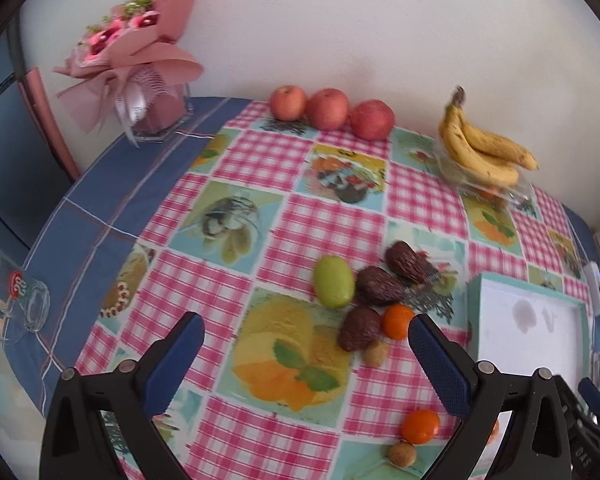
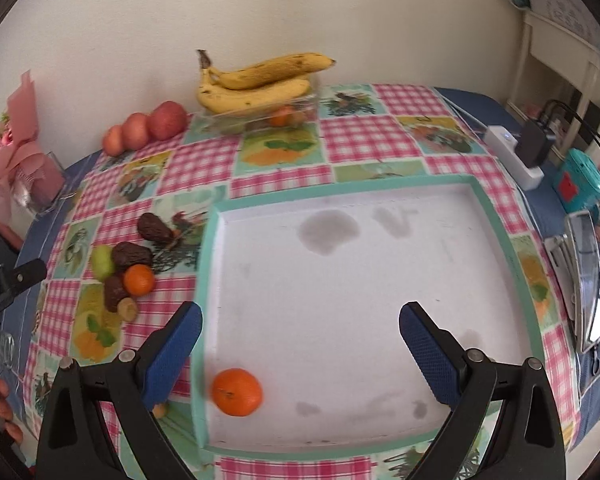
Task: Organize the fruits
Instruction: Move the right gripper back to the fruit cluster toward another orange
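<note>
Ahead and slightly right of the wide-open left tool, nearer than the empty, open right tool, the fruit pile is found.

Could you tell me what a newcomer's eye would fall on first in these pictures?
Probably the big white tray with its teal rim, holding a single orange near its front left corner. Next, the bananas on a clear dish by the wall, and three red apples lined up along the wall.

Soft daylight, fisheye-warped, slightly blurred
</note>
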